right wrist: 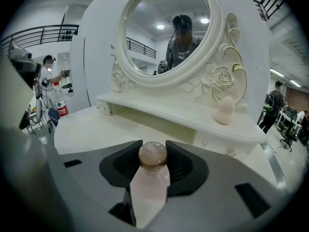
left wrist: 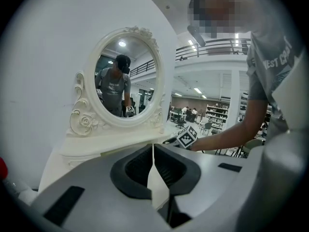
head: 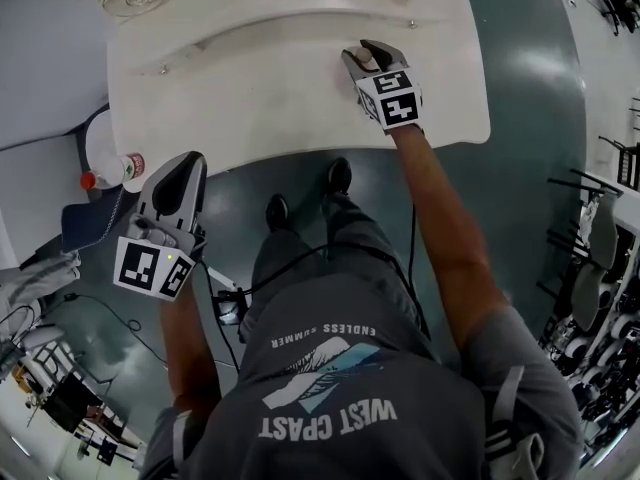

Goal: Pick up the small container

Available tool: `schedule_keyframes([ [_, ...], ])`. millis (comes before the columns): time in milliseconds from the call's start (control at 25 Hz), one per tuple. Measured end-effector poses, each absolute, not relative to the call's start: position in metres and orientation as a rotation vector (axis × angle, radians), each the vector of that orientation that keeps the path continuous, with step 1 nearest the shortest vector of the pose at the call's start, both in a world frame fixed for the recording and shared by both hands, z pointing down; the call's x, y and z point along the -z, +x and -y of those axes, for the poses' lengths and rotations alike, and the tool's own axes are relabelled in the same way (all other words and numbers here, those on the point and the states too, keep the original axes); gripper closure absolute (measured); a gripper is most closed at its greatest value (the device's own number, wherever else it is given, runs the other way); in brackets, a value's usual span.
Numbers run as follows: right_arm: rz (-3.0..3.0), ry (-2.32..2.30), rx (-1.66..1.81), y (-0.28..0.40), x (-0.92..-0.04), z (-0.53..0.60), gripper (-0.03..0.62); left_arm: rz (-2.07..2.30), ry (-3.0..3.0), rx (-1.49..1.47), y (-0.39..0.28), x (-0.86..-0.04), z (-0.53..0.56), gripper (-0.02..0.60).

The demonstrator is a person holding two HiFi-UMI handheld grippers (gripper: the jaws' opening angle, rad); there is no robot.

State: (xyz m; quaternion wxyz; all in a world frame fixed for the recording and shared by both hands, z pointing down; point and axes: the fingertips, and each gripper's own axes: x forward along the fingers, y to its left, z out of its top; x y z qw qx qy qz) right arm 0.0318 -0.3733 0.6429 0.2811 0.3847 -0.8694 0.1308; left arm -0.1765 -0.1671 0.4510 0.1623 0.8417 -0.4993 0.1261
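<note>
Over the table (head: 250,88), right tongs (head: 365,53) pinch the pink container (right wrist: 152,178) between both pads, its brown cap toward the mirror (right wrist: 169,28). Left tongs (head: 188,163), off the table's near edge, are pressed together.

We count two tongs: the left tongs (head: 185,168) off the near left corner of the bench (head: 250,78), and the right tongs (head: 368,58) over its right end. One little pink bottle (right wrist: 153,178) stands between the right pair's jaws. At the far edge there is one oval mirror (right wrist: 169,28), one shelf (right wrist: 159,111) under it and one pink sponge (right wrist: 224,111) on that shelf. One water bottle (head: 118,168) stands off the left edge. Two shoes (head: 339,175) show by the near edge.
</note>
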Motion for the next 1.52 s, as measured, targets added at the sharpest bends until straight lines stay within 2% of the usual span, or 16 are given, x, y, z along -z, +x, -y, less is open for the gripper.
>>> schedule_keyframes([
  [120, 2.316, 1.056, -0.321, 0.031, -0.644, 0.374, 0.442, 1.430, 2.399, -0.359, -0.182, -0.450, 0.163, 0.555],
  [600, 2.270, 1.175, -0.360, 0.045, -0.627, 0.369, 0.447, 1.430, 2.434, -0.332, -0.196, -0.442, 0.157, 0.555],
  [1520, 2.371, 1.433, -0.177, 0.100, -0.416, 0.320, 0.447, 1.363, 2.653, -0.231, -0.202, -0.388, 0.177, 0.555],
])
